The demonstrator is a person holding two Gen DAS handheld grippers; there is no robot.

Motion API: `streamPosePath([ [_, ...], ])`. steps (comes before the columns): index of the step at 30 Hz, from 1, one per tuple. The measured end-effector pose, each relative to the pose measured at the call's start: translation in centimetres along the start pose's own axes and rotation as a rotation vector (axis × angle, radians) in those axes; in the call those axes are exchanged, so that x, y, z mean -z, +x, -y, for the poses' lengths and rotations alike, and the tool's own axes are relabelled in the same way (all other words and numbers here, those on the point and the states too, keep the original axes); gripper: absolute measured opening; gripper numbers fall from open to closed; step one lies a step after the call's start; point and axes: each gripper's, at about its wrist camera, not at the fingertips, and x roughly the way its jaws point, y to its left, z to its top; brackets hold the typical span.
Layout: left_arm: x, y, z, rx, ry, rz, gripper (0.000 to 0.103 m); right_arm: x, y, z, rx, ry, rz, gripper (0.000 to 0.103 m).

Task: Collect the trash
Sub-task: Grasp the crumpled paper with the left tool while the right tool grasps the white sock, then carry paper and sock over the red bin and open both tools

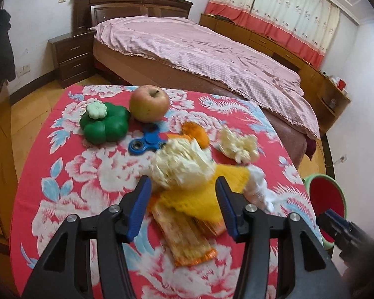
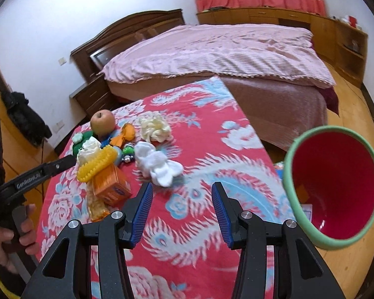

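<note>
Left gripper (image 1: 183, 182) jaws spread, nothing pinched; yellow net (image 1: 199, 196) and crumpled paper (image 1: 182, 164) lie on table (image 1: 69, 174) between fingertips. Right gripper (image 2: 182, 186) spread, empty, over cloth. White tissue (image 2: 159, 164) mid-table. Bin (image 2: 334, 186) beside table, right.

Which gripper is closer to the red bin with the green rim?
Right. The right gripper hangs over the tablecloth with the bin just off its right finger. The left gripper sits farther off, over the yellow mesh bag amid the clutter.
</note>
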Motion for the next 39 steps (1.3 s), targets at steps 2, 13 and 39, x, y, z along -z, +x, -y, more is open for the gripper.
streamPosePath([
  [2, -0.6, 0.9, -0.3, 0.008, -0.003, -0.007, 0.054, -0.4, 1.2, -0.5, -0.005, -0.007, -0.016, 0.053],
  [13, -1.6, 4.7, -0.8, 0.029, -0.015, -0.039, 0.06, -1.6, 7.5, -3.0, -0.009, -0.067, -0.106, 0.058],
  [39, -1.0, 4.7, -1.6, 0.041, -0.044, 0.013, 0.055, -1.0, 10.6, -2.4, -0.058, -0.037, -0.148, 0.031],
])
